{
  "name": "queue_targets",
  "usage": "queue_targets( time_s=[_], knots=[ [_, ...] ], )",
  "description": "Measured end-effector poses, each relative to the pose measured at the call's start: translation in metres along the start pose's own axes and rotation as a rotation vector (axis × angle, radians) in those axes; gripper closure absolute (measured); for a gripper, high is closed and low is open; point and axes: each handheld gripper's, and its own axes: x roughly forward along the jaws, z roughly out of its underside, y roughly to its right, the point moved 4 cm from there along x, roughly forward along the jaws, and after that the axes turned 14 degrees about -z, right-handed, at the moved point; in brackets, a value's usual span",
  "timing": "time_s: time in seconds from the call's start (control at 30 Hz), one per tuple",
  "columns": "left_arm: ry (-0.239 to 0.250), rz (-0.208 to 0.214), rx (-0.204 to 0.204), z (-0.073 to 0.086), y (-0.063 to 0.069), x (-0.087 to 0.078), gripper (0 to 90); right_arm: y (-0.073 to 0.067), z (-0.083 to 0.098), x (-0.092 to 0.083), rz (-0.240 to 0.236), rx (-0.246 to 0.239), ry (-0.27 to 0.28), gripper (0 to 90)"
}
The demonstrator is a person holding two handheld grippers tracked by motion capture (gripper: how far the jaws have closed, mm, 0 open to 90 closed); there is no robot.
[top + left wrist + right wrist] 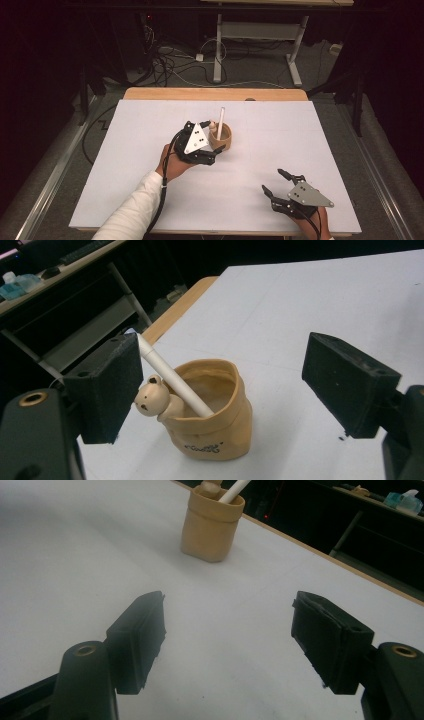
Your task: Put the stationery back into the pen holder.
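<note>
On the left of the high view, a white-sleeved forearm [132,205] comes in from the bottom edge, and its hand carries the left gripper [216,141] over the middle of the white table [150,200]. The jaws stand spread wide. In the left gripper view they flank the cup [215,415] with clear space on the right side; the left jaw sits just beside the pen's upper end, and contact there cannot be confirmed. Nothing is pinched.

The cup is tan, shaped like a folded sack, and stands upright on the table near its centre, closer to the far edge than to the near one. A small bear figure [150,399] leans on its rim on the side facing the left jaw. A white pen [172,382] rests inside the cup, tilted, its top projecting above the rim.

Further right, near the table's front edge, the right gripper [275,182] is held low in the other hand. Its jaws are also spread apart and hold nothing. In the right gripper view the cup [211,525] stands well apart from them, ahead and slightly left.
</note>
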Motion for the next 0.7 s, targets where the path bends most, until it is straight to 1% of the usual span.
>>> queue_targets(
  time_s=[0.17,0.27,0.33,0.43,0.57,0.63,0.7],
  knots=[
    [-0.005,-0.002,0.012,0.006,0.000,-0.007,15.8,0.000,0.000,0.001,-0.002,-0.001,-0.002,29.6],
    [-0.004,-0.006,0.032,0.011,0.002,-0.012,15.8,-0.001,0.000,0.001,-0.005,-0.006,-0.006,29.7],
    [-0.007,0.000,0.031,0.014,0.002,-0.014,15.8,-0.002,0.000,0.002,-0.002,-0.008,-0.006,29.7],
    [-0.002,-0.008,0.032,0.018,0.002,-0.019,15.8,-0.002,0.000,0.003,-0.004,-0.010,-0.008,29.6],
    [-0.009,-0.010,0.049,0.023,0.002,-0.027,15.8,-0.003,0.000,0.003,-0.004,-0.012,-0.009,29.6],
    [-0.002,-0.014,0.053,0.024,0.002,-0.031,15.8,-0.003,0.000,0.003,-0.001,-0.013,-0.009,29.5],
    [0.006,-0.008,0.045,0.025,0.002,-0.036,15.8,-0.003,-0.001,0.003,-0.001,-0.013,-0.007,29.1]
  ],
)
